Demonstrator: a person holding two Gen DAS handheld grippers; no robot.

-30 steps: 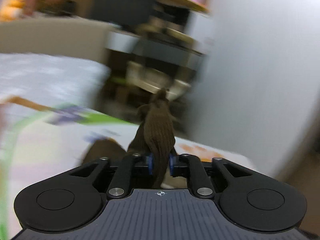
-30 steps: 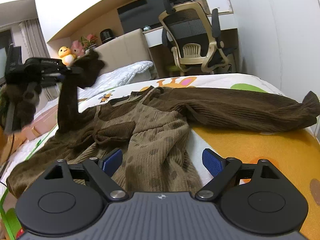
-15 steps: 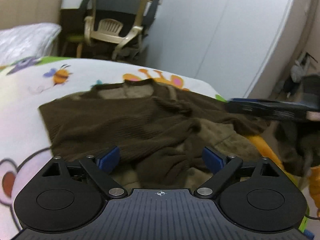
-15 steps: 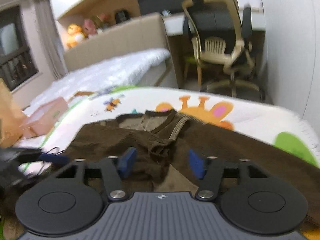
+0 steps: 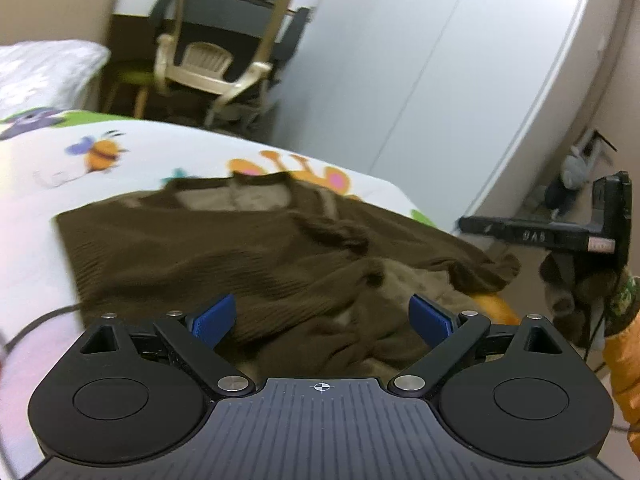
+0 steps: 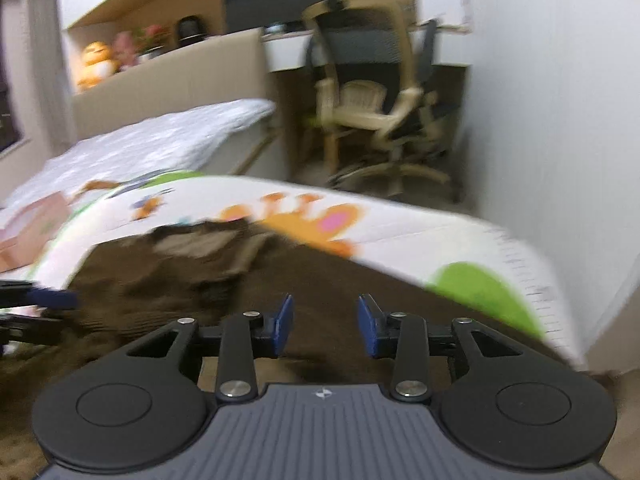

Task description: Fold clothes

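Observation:
A dark brown ribbed knit garment (image 5: pixel 224 256) lies spread on the cartoon-print play mat (image 5: pixel 160 152), its neckline at the far side and lighter tan fabric (image 5: pixel 416 280) bunched at its right. My left gripper (image 5: pixel 322 316) hovers just above the garment's near part, open with nothing between its blue pads. In the right wrist view the same garment (image 6: pixel 192 276) is blurred; my right gripper (image 6: pixel 325 322) stands partly open over its dark sleeve area, holding nothing. The right gripper's body (image 5: pixel 560 232) shows at the far right of the left wrist view.
A beige office chair (image 5: pixel 216 52) stands past the mat's far edge beside a white wardrobe wall (image 5: pixel 440 80). A bed with a quilted cover (image 6: pixel 152 140) lies at the back left. A pink box (image 6: pixel 28 232) sits on the mat's left edge.
My left gripper let go of the brown sleeve it held up one second ago and came down open over the garment. My right gripper moved right and its jaws narrowed.

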